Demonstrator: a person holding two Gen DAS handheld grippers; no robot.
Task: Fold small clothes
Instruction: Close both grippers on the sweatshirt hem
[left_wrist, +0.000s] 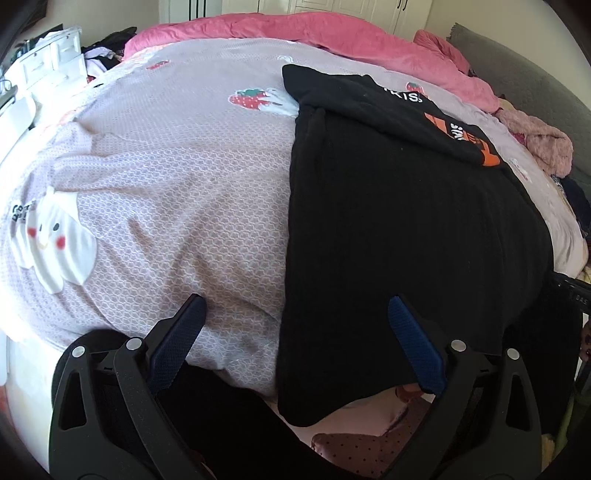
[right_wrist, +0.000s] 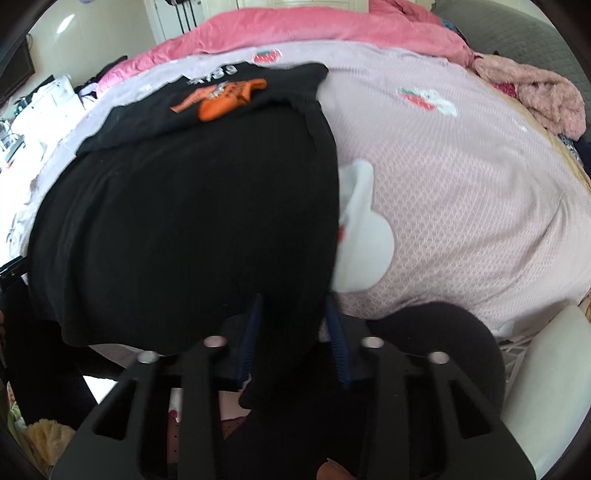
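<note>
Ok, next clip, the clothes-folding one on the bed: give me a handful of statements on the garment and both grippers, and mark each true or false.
1. The right gripper is closed on the near edge of the black garment. True.
2. The left gripper is clamped on the garment's hem. False: its jaws stand wide apart, holding nothing.
3. The garment's far part, with an orange print, is folded over onto the rest. True.
4. The garment lies on a bare wooden table. False: it lies on a pink patterned bedspread.
5. A pink blanket is bunched up at the far side of the bed. True.
</note>
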